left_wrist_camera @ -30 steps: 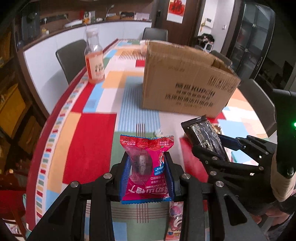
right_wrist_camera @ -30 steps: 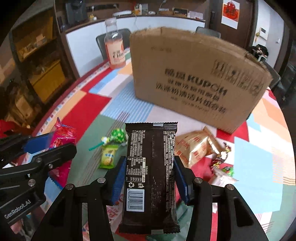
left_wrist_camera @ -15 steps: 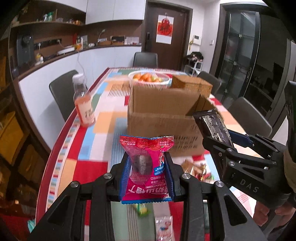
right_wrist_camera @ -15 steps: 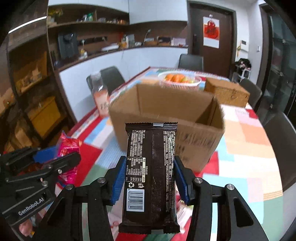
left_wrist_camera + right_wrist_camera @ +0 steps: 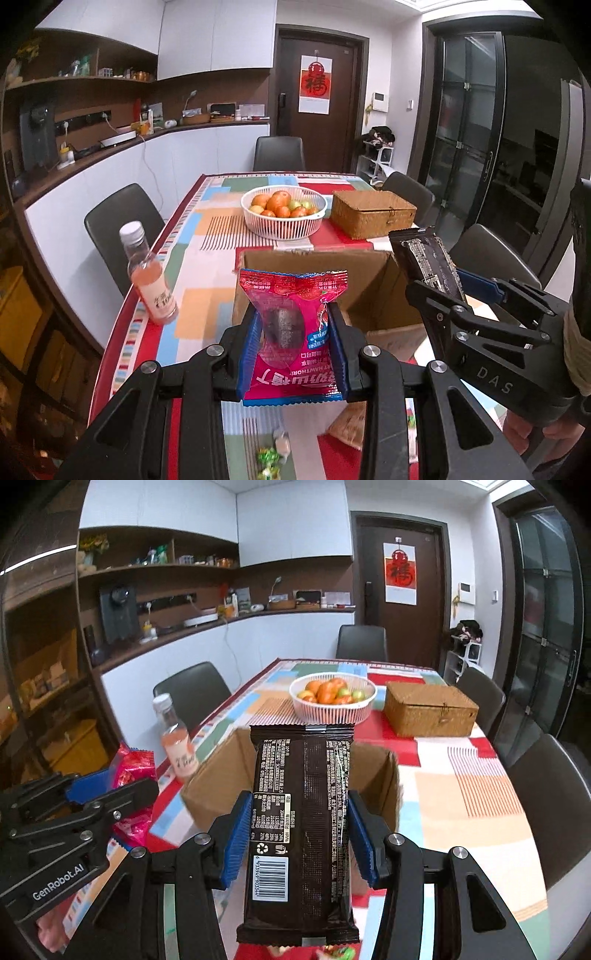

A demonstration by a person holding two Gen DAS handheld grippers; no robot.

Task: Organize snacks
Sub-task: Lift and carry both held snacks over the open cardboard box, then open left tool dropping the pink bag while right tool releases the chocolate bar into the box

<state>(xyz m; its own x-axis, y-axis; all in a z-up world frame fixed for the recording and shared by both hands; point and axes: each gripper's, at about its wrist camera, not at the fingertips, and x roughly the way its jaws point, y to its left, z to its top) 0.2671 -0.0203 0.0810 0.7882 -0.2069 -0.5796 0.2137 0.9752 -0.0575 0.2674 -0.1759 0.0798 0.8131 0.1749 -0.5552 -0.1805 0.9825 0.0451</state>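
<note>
Left gripper clamps pink pack upright between blue pads. Right gripper clamps dark bar upright. Both held above table, near edge of open box at 12 o'clock. Bottle at 10, fruit basket beyond box, loose candies on table at 6.

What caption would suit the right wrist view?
Right gripper holds a dark snack bar above an open box, fruit basket beyond.

Cardboard box on table, bottle left of it, fruit basket and wicker box behind
</note>
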